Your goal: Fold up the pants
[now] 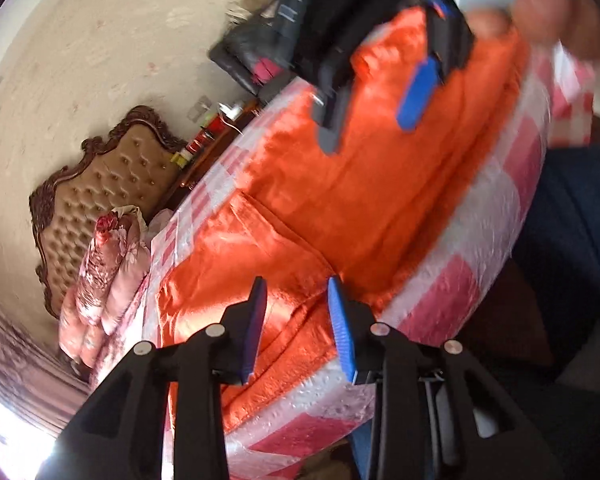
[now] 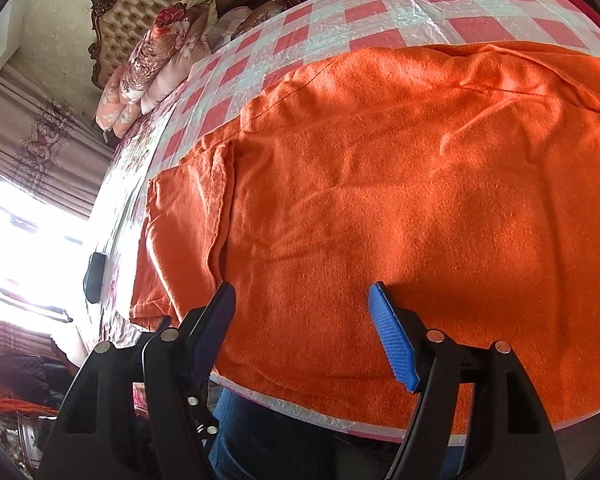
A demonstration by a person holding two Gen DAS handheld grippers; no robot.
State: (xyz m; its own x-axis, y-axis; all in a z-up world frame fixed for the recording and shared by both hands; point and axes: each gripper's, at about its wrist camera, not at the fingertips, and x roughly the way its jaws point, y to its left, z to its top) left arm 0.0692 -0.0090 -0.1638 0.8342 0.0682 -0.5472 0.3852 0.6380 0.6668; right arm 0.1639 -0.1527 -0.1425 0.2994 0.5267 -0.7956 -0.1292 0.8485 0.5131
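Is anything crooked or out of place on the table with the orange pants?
One thing stands out: the orange pants are not folded evenly. At their left end, a lower layer sticks out past the top layer. Its corner also hangs over the edge of the checked tablecloth. Nothing looks spilled or damaged.

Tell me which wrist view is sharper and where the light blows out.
Right wrist view: sharp on the orange pants, window at left blown out white. Left wrist view: motion-blurred throughout, the right gripper smeared, with glare in the bottom-left corner.
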